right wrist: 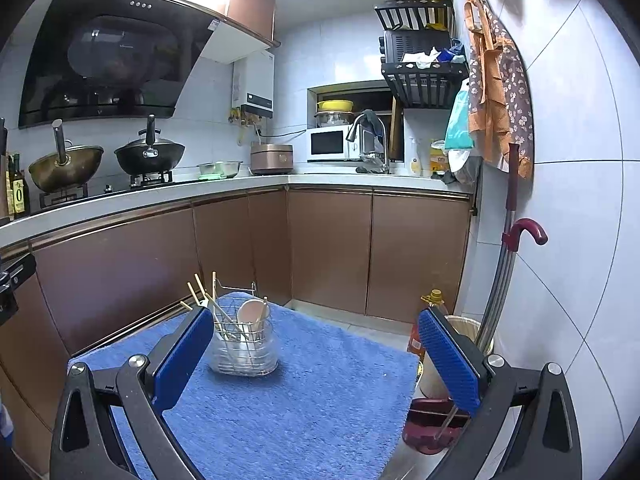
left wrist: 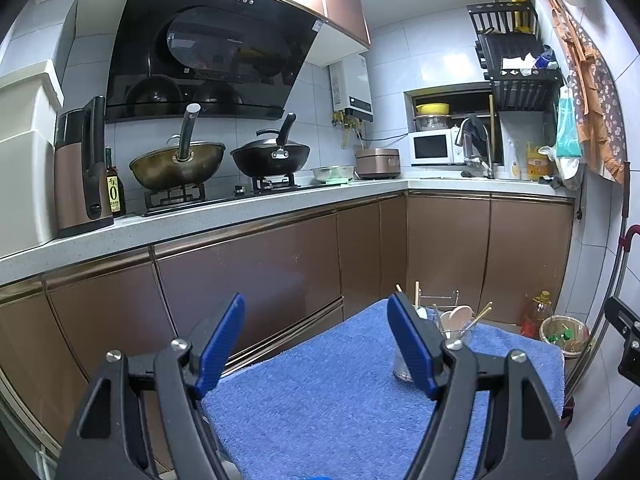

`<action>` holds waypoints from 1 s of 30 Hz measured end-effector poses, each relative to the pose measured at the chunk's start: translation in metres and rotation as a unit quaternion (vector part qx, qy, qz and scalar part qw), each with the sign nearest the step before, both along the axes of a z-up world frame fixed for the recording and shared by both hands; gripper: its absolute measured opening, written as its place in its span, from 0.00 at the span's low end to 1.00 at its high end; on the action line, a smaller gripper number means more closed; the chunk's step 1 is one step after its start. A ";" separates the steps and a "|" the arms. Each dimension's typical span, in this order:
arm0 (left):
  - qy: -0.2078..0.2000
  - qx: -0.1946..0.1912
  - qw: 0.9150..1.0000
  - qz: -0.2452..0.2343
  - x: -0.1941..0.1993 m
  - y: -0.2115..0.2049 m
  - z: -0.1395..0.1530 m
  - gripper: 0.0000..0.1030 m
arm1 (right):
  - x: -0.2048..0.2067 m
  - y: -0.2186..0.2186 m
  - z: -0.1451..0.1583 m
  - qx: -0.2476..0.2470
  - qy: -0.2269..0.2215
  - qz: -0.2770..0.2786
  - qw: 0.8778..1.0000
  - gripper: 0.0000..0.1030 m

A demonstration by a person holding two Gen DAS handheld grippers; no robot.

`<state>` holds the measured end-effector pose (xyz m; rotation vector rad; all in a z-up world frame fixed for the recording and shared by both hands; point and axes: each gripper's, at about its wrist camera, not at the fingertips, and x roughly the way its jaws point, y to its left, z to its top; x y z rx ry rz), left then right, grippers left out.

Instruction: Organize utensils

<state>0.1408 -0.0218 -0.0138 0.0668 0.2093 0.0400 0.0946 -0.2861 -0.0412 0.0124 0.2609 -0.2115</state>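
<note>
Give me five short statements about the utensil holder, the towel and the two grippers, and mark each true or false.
1. The utensil holder stands upright on the blue towel. True.
2. The left gripper is shut on a chopstick. False: its jaws are spread wide with nothing between them.
3. Chopsticks stick up out of the holder. True.
4. The right gripper grips the holder. False: it is open and clear of it.
5. A pale spoon lies flat on the towel. False: it sits in the holder.
</note>
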 end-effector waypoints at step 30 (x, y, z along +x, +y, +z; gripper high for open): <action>-0.009 -0.013 1.000 -0.008 0.000 0.008 -0.006 0.70 | -0.003 -0.006 -0.001 -0.002 0.000 -0.017 1.000 1.00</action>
